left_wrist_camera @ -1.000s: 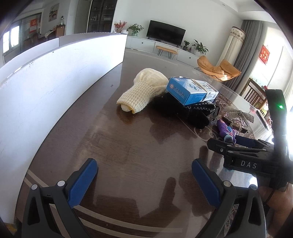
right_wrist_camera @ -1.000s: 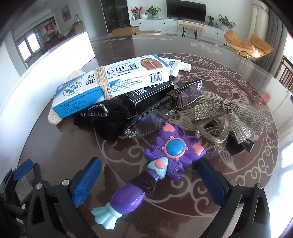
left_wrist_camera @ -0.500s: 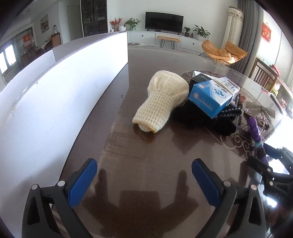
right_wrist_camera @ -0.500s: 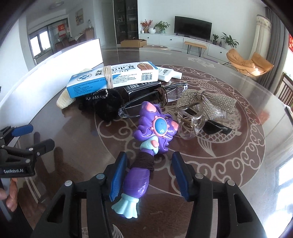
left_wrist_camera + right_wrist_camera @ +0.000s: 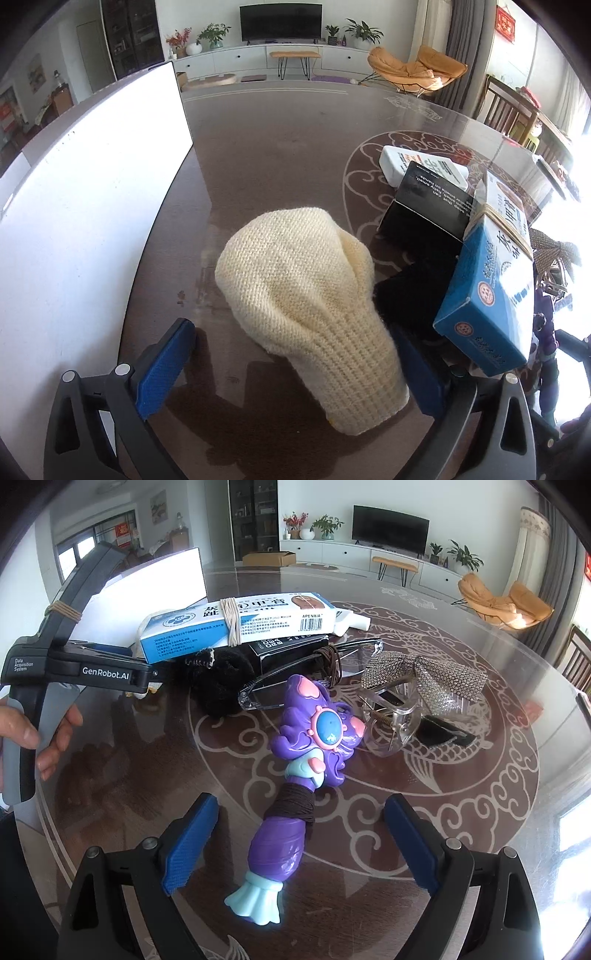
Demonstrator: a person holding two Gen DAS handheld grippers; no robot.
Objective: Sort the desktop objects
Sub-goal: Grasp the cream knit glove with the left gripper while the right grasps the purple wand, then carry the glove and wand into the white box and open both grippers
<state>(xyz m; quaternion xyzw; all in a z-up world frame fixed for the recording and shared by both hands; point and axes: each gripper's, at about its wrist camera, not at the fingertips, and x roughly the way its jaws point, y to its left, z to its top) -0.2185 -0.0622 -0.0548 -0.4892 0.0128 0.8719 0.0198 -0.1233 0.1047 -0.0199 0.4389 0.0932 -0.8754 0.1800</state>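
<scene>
risk: left gripper (image 5: 295, 365) straddles the cream knit mitten (image 5: 306, 314), but its right pad sits against the black fuzzy item (image 5: 410, 295) under the blue box (image 5: 491, 295). Closing may snag that and tip the box.
risk 2: soft knit could bunch and slip.
left tool: spread wide, mitten cuff between pads, no pinch yet.
right tool: right gripper (image 5: 299, 845) spread, purple toy wand (image 5: 295, 775) handle between pads, untouched.
mitten: ribbed cuff, flat on table (image 5: 266, 147), beside white board (image 5: 92, 206).
</scene>
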